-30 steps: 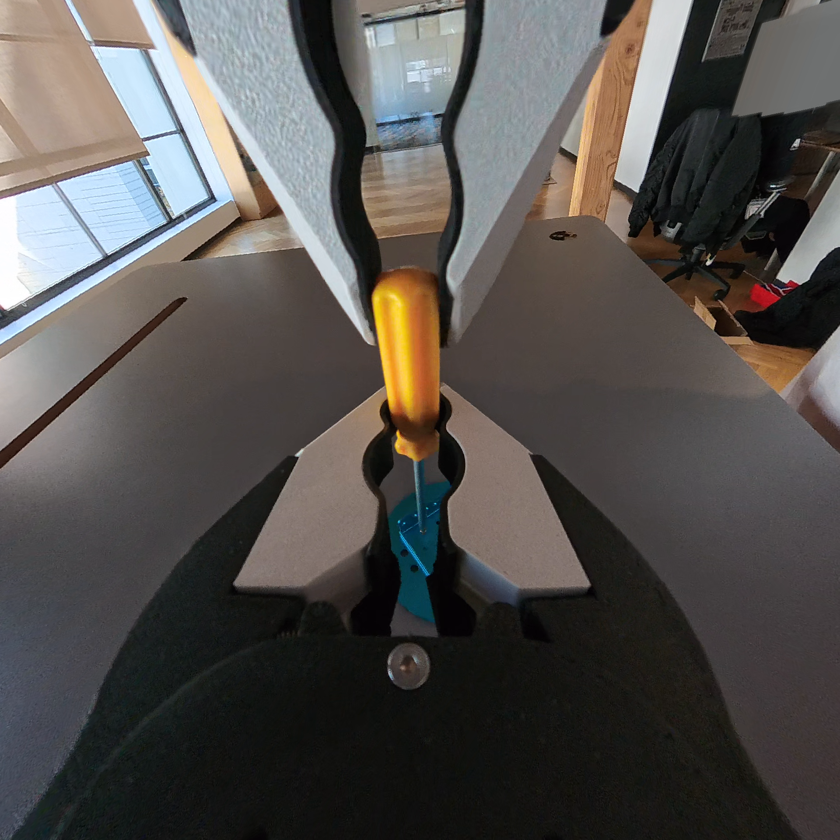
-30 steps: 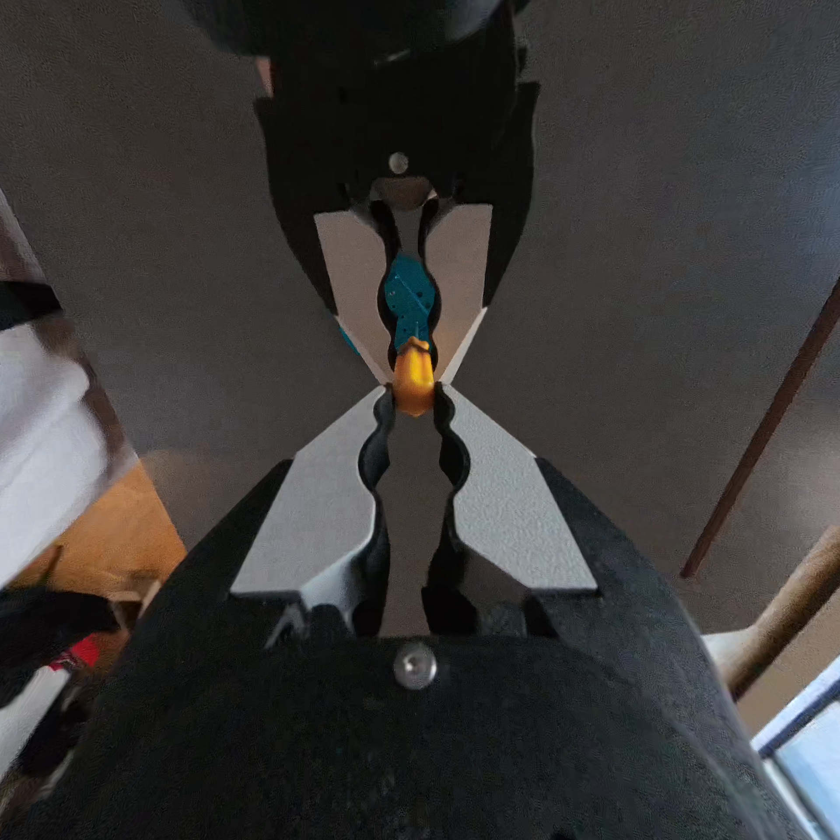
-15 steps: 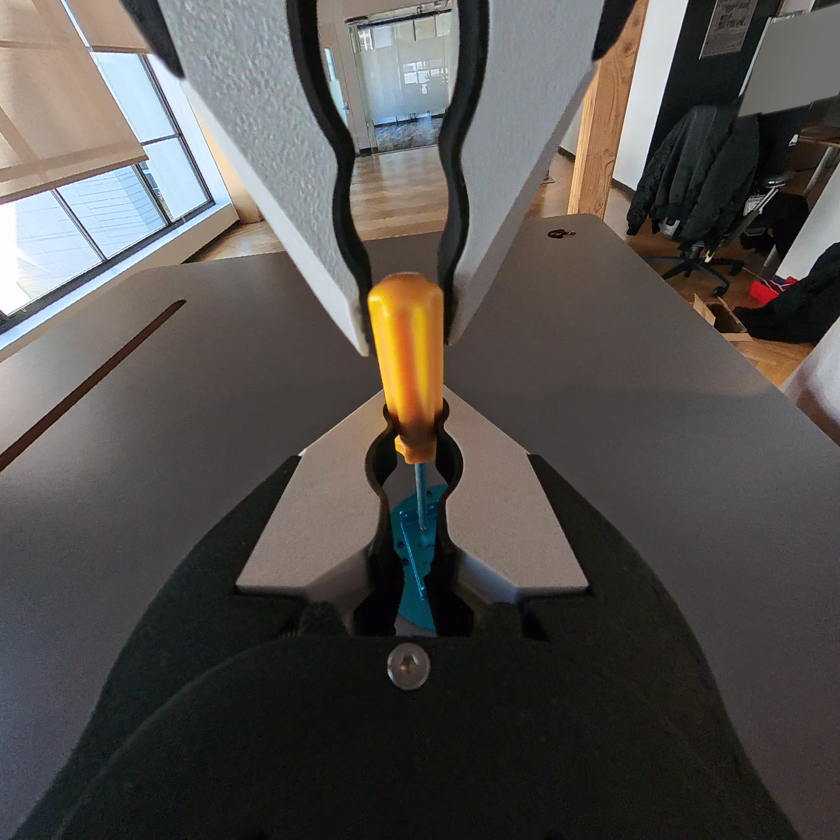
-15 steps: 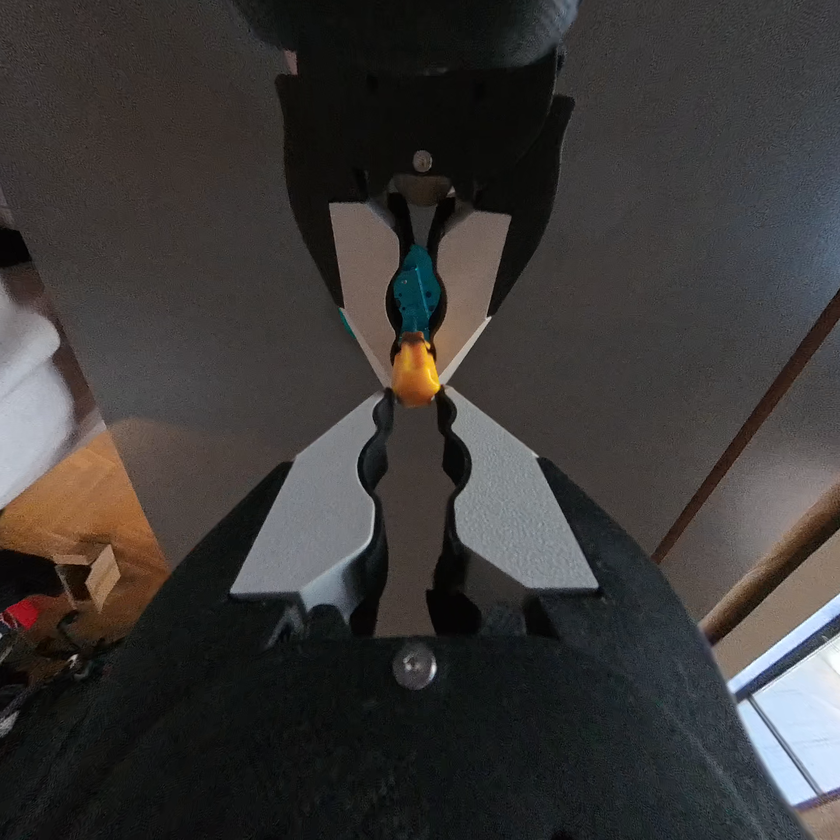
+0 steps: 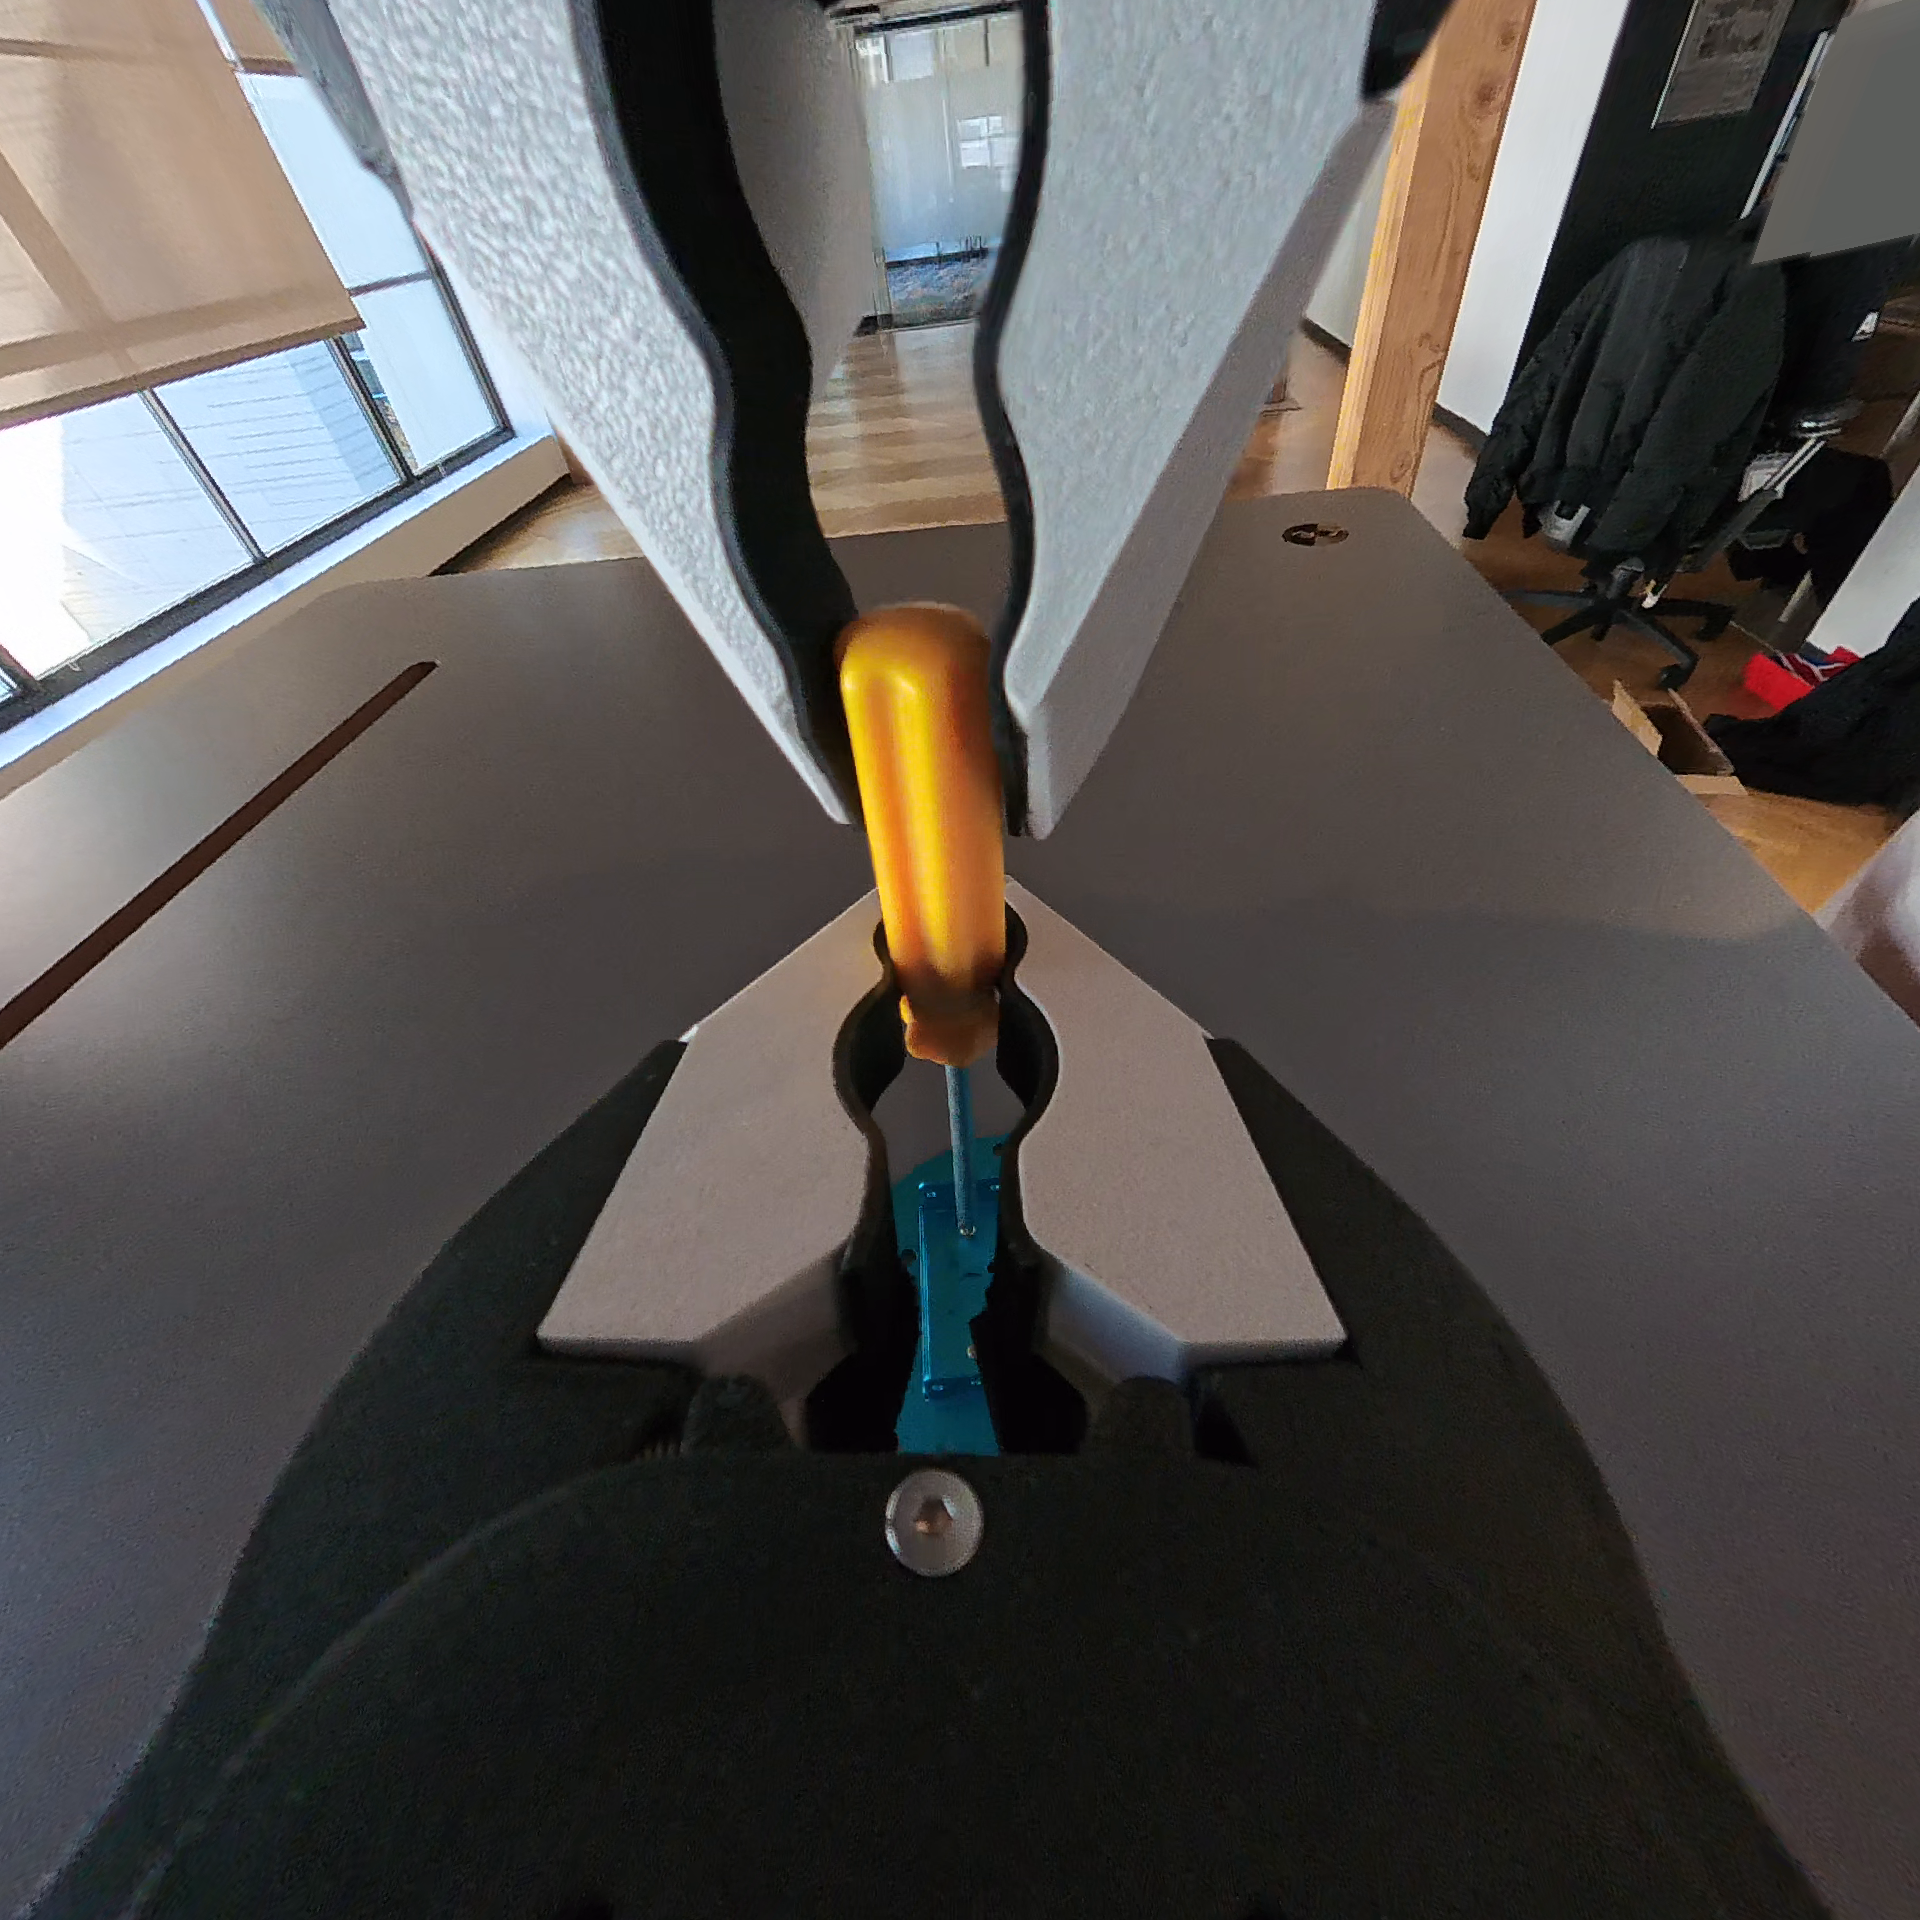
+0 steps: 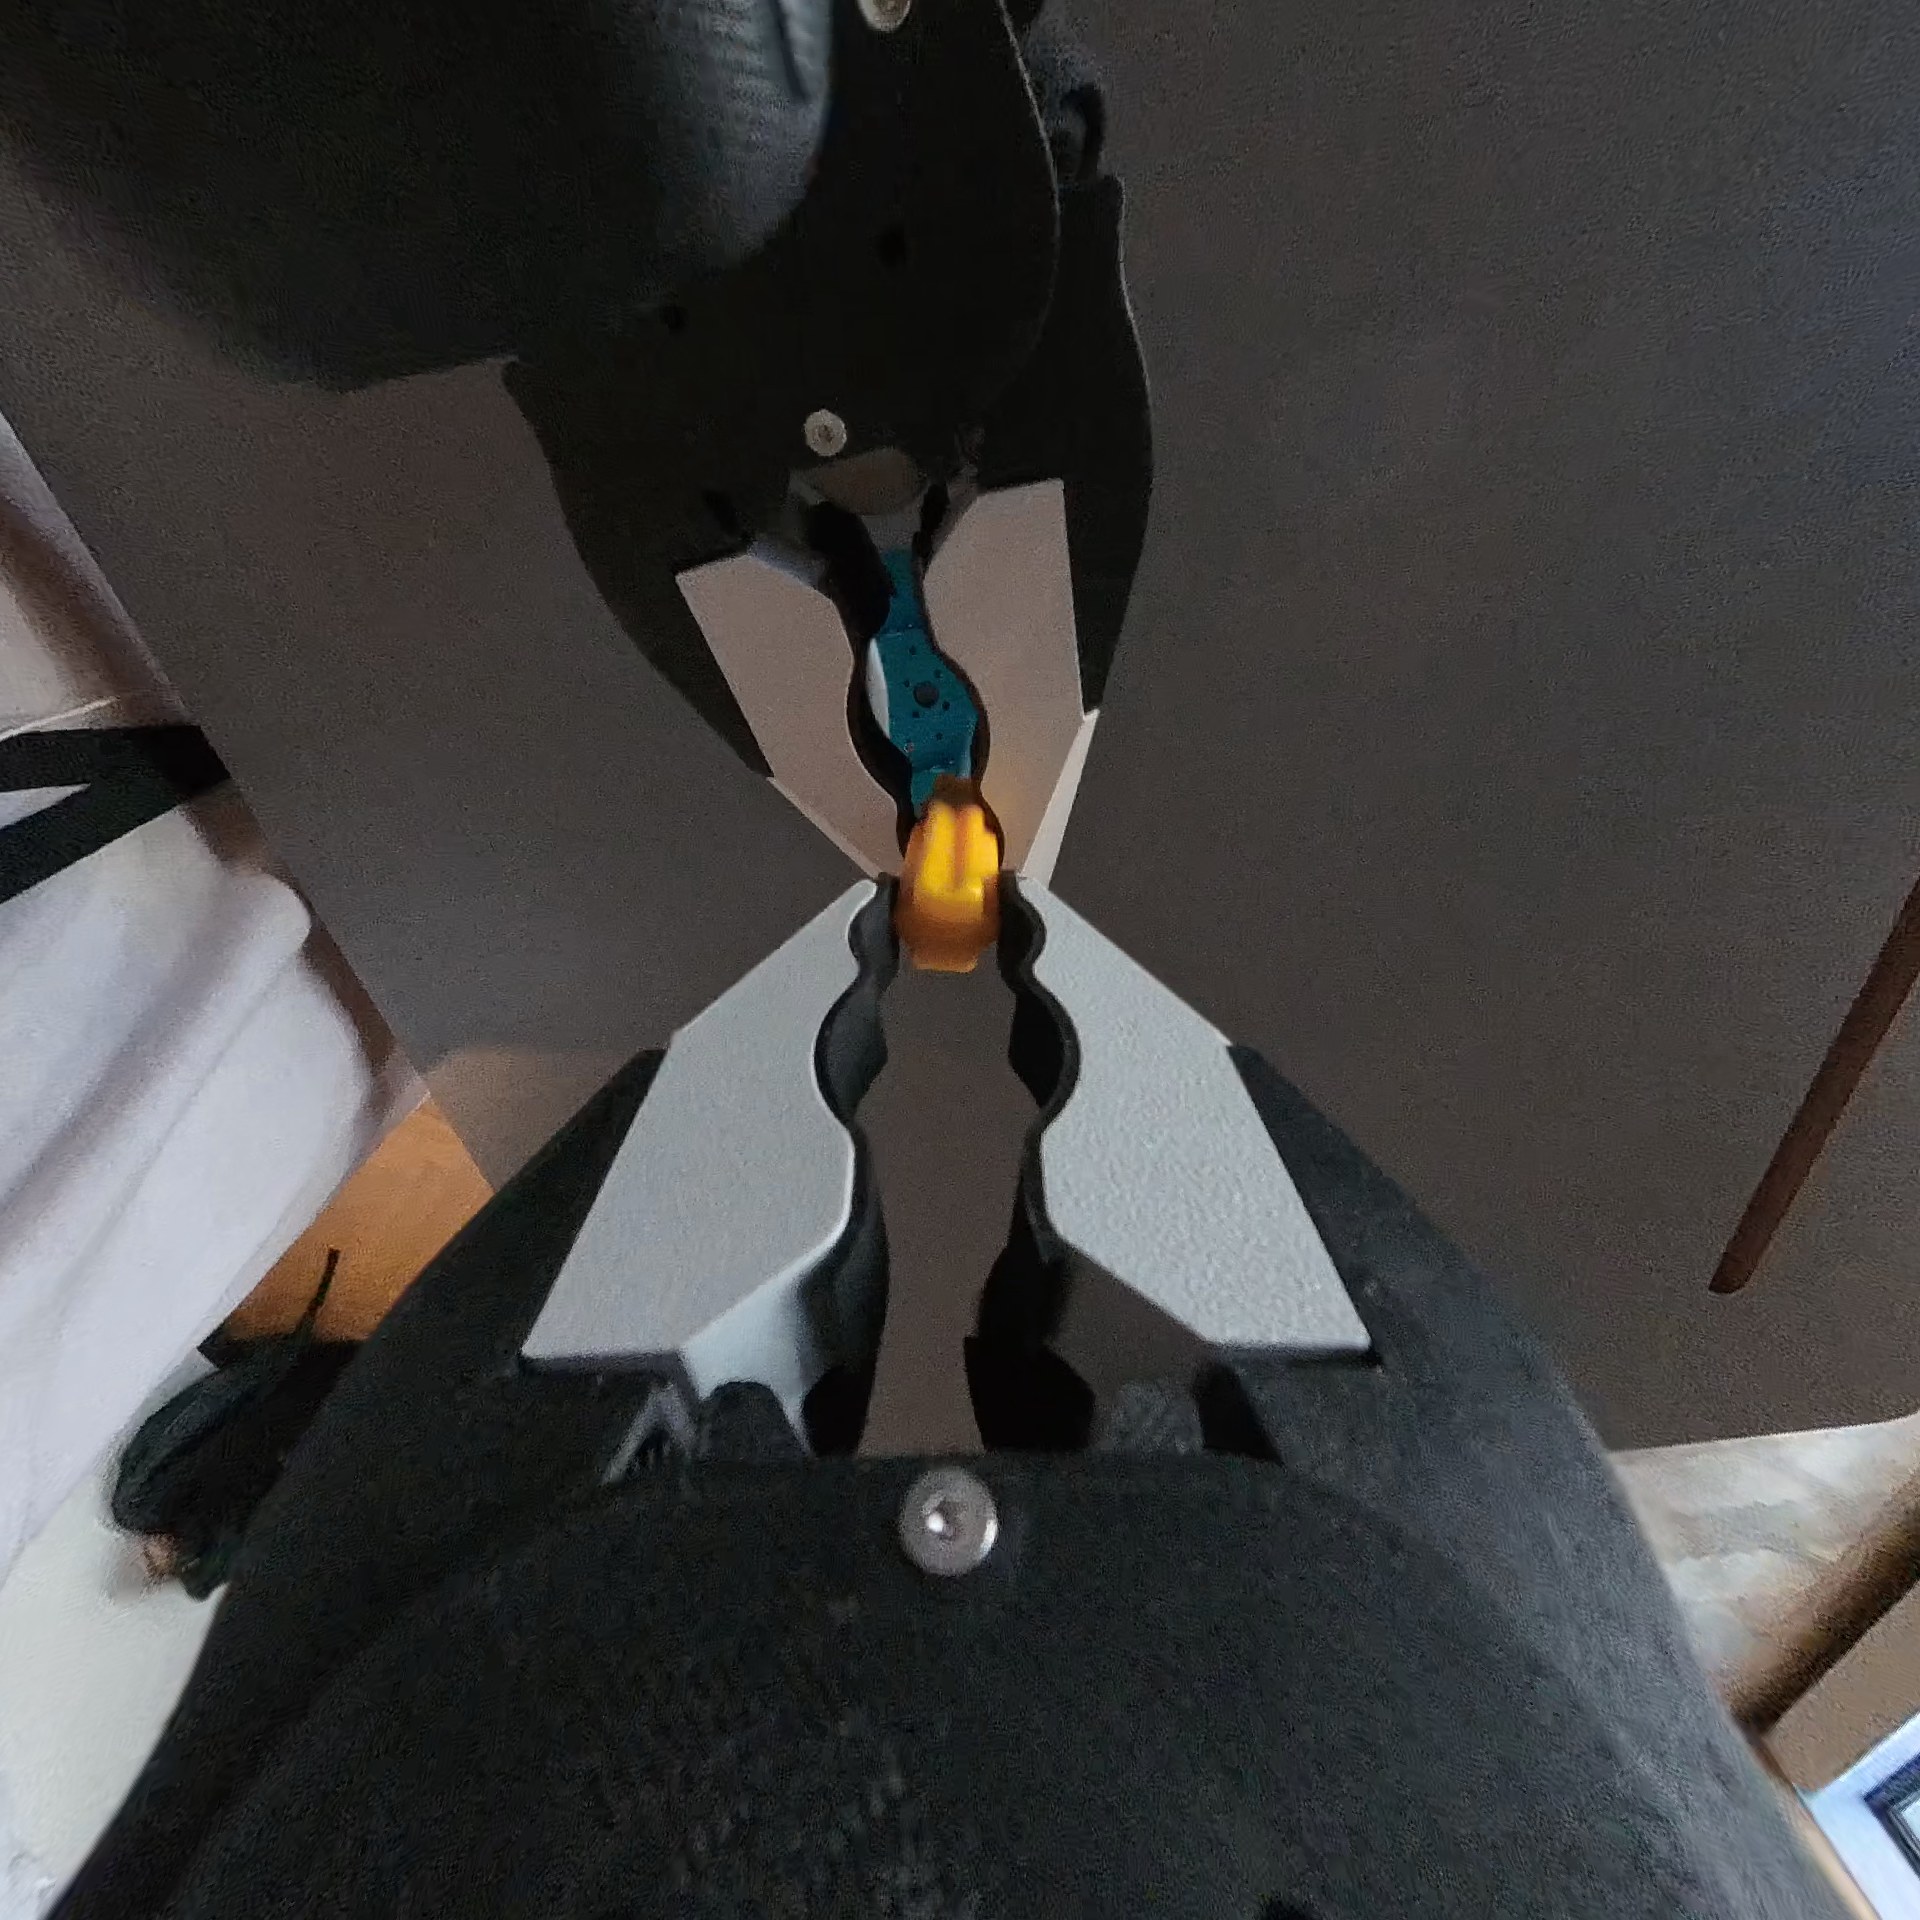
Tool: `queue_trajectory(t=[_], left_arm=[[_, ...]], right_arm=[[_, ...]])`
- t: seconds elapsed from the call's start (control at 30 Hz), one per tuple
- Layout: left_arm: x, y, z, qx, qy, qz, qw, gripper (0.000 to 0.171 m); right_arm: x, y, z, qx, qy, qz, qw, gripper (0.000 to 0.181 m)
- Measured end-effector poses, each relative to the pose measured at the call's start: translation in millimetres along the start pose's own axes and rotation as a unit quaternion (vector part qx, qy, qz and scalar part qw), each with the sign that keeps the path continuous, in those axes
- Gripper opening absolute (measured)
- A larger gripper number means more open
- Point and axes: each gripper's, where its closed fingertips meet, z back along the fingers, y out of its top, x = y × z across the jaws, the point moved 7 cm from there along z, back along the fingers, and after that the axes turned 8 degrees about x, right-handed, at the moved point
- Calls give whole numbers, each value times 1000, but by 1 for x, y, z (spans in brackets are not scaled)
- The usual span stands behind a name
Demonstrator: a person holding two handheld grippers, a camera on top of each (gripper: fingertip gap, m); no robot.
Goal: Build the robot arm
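In the left wrist view, my left gripper [image 5: 945,914] is shut on a small blue metal part [image 5: 951,1299] with holes, held deep between its fingers. An orange-handled screwdriver [image 5: 925,810] stands over it with its thin shaft tip on the part. My right gripper [image 5: 925,821] comes in from above, shut on the top of the handle. In the right wrist view, my right gripper [image 6: 940,904] pinches the orange handle [image 6: 945,894] at its fingertips. Beyond it, the left gripper [image 6: 956,868] holds the blue part [image 6: 925,696]. Both are above the dark grey table [image 5: 1455,935].
The table has a long slot [image 5: 218,842] at its left and a small hole [image 5: 1314,535] at the far right. Beyond it are windows [image 5: 208,468], a wooden post [image 5: 1423,239], a chair with dark jackets [image 5: 1642,416] and a cardboard box [image 5: 1673,727] on the floor. Some 5 centimetres of space lies between my two pairs of fingers.
The right gripper has rolled about the screwdriver's axis, loosening on the handle midway and now pinching it again. The blue part looks turned, now straighter between the left fingers. The left gripper looms larger.
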Motion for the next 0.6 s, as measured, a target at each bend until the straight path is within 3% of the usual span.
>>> queue_trajectory(t=[0.6], left_arm=[[2,0,-1,-2,2,-5,1000,15]], right_arm=[[1,-8,1,-26,-10,-122,992,17]])
